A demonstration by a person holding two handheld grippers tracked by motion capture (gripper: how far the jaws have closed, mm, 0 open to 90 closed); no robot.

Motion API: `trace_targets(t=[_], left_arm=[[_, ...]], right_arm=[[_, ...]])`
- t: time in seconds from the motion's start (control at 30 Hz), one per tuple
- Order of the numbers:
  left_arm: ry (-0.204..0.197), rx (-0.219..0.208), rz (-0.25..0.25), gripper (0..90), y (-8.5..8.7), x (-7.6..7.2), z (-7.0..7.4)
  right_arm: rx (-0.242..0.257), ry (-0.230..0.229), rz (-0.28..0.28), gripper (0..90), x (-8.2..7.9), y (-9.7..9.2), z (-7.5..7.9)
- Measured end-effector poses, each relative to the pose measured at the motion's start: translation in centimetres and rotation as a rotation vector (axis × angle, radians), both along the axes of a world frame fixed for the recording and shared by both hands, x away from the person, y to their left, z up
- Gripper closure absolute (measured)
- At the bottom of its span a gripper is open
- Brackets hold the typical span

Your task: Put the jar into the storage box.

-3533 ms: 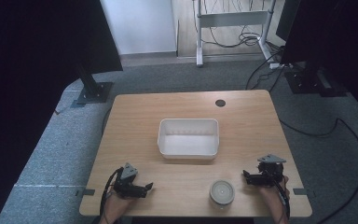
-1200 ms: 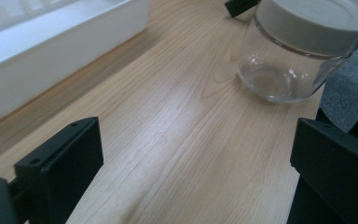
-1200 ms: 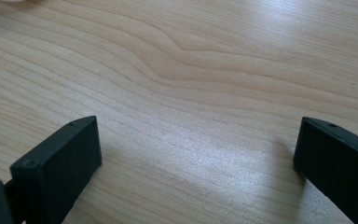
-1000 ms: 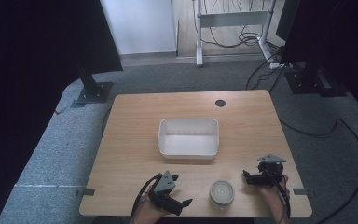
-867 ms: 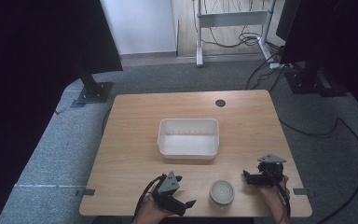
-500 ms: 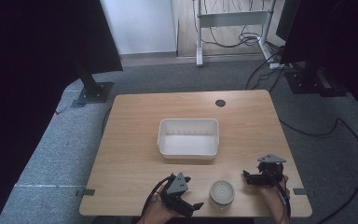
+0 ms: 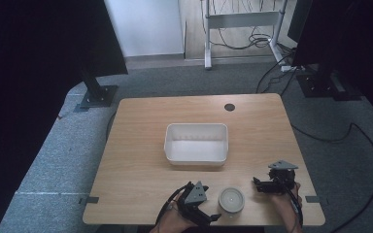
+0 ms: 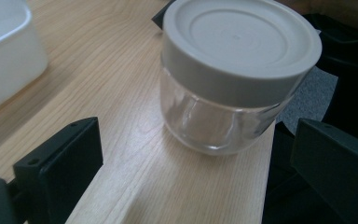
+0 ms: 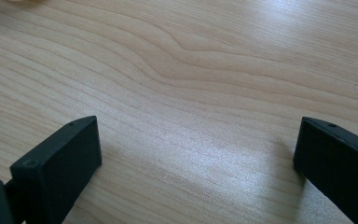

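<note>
Your table (image 7: 141, 145) carries a white tub (image 7: 196, 143) at its centre; the small jar (image 7: 231, 200) stands at the near edge; it looks rigid, smooth and probably breakable, so grip the clear body below the lid; your left gripper (image 7: 209, 217) and right gripper (image 7: 257, 184) both have jaws apart, empty.

white tub (image 8: 4, 51) cut off at frame edge, jar (image 8: 235, 79) contents unclear

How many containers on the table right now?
2: a white tub at the table's middle, and a lidded glass jar at the near edge, just ahead of the left gripper.
</note>
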State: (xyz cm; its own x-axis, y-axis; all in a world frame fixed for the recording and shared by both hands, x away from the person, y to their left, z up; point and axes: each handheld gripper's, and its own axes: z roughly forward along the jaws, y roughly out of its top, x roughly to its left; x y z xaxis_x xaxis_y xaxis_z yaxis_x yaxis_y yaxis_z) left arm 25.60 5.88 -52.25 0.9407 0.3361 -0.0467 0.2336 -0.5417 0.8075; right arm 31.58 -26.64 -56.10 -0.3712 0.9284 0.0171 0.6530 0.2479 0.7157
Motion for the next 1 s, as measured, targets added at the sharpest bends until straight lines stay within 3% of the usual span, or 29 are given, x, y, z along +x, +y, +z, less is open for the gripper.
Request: trace_targets(t=[0.5, 1.0], left_arm=[[-0.016, 0.020, -0.049, 2.9, -2.2, 0.0, -0.4], [-0.013, 0.034, -0.060, 4.6, -4.3, 0.4, -0.8]], right_arm=[[0.000, 0.000, 0.002, 0.3, 0.0, 0.0, 0.0], [0.000, -0.001, 0.003, 0.3, 0.0, 0.0, 0.0]])
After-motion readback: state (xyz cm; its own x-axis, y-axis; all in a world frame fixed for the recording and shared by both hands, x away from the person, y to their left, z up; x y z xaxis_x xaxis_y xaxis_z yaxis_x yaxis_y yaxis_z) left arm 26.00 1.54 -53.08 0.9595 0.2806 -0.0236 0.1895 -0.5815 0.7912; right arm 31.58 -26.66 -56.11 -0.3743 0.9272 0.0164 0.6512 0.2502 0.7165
